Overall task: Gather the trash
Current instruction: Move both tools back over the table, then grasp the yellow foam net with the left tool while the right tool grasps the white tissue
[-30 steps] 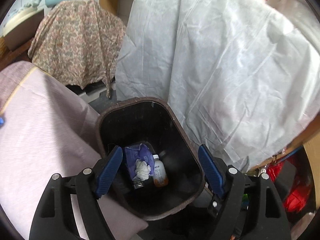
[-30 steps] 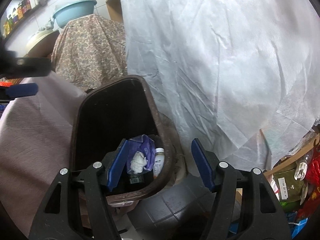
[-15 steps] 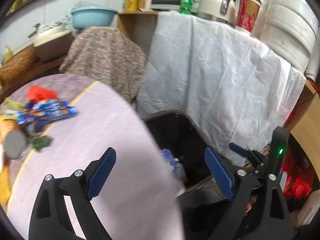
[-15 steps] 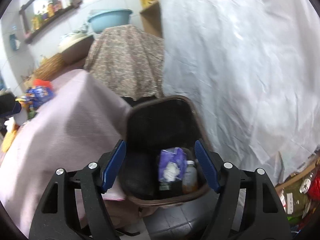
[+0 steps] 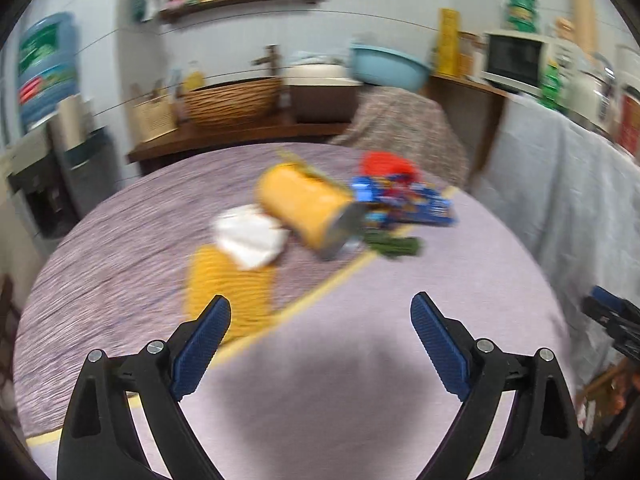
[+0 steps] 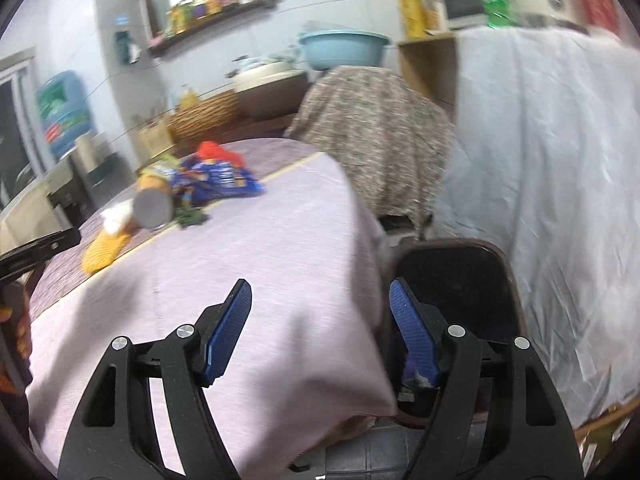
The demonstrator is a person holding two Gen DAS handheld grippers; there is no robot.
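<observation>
The round table (image 5: 460,280) under its lilac cloth now fills the left wrist view, where a second ago that camera looked straight down into the dark bin. The white sheet (image 6: 560,160) draping the counter, central earlier, has slid to the right edge of both views. The bin (image 6: 460,272) shows only in the right wrist view now, on the floor just beside the table's edge, its lower part hidden behind the overhanging cloth and the right gripper (image 6: 320,328); what lies inside can hardly be made out.

The remaining trash sits in a loose cluster on the far half of the table, all smeared by motion blur: a yellow canister (image 5: 308,212) on its side, a flat yellow packet (image 5: 228,288), a white crumpled tissue (image 5: 250,240) touching both, blue snack wrappers (image 5: 404,206), something red (image 5: 386,164) behind them, and a small green scrap (image 5: 396,246).

The left gripper (image 5: 320,344) hangs over the near tablecloth, fingers spread wide and empty. The right gripper's fingers are likewise apart, holding nothing, poised over the table's edge and the bin.
</observation>
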